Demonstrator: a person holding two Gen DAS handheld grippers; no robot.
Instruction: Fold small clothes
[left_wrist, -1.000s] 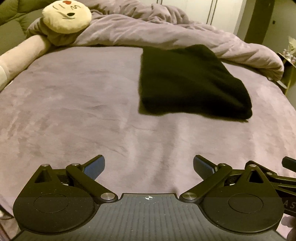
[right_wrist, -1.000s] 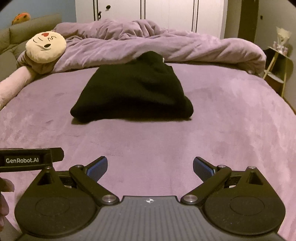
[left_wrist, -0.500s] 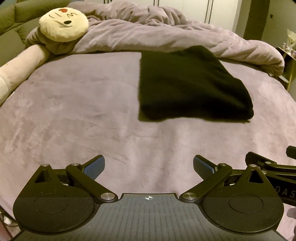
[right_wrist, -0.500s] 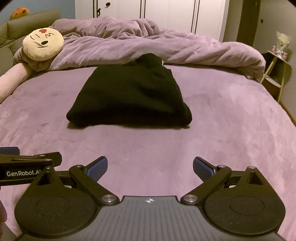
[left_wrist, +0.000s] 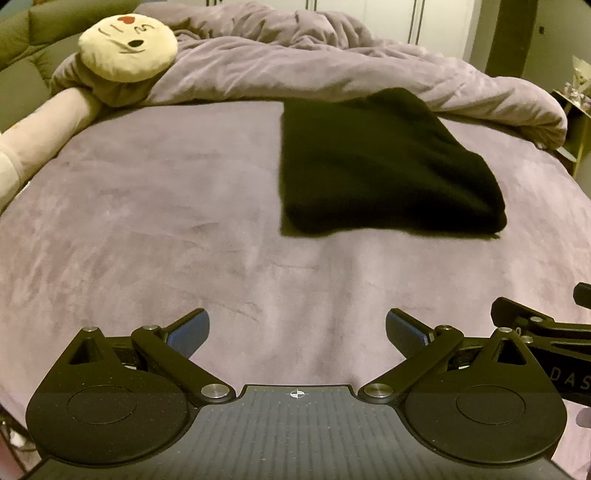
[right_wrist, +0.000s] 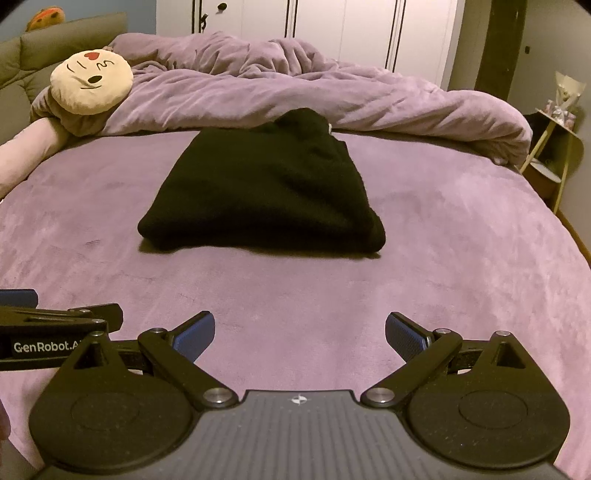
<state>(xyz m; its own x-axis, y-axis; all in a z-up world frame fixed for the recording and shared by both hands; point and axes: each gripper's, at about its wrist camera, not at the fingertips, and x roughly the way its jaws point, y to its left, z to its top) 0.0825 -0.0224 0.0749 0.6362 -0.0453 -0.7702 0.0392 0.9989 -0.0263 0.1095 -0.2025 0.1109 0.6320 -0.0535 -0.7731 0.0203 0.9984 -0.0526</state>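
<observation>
A black garment (left_wrist: 380, 166) lies folded into a compact rectangle on the purple bed (left_wrist: 184, 221); it also shows in the right wrist view (right_wrist: 266, 195). My left gripper (left_wrist: 297, 332) is open and empty, well short of the garment and to its left. My right gripper (right_wrist: 300, 332) is open and empty, facing the garment's near edge from a distance. Each gripper's side shows at the edge of the other's view, the right one (left_wrist: 546, 332) and the left one (right_wrist: 55, 332).
A bunched purple duvet (right_wrist: 295, 92) lies behind the garment. A round cream face cushion (left_wrist: 129, 48) on a long plush body (left_wrist: 40, 136) lies at the far left. A small side table (right_wrist: 554, 147) stands to the right of the bed. White wardrobes stand behind.
Both grippers have drawn back and lifted a little; the garment sits slightly farther and lower in view. It has not moved on the bed. Both jaws stay open.
</observation>
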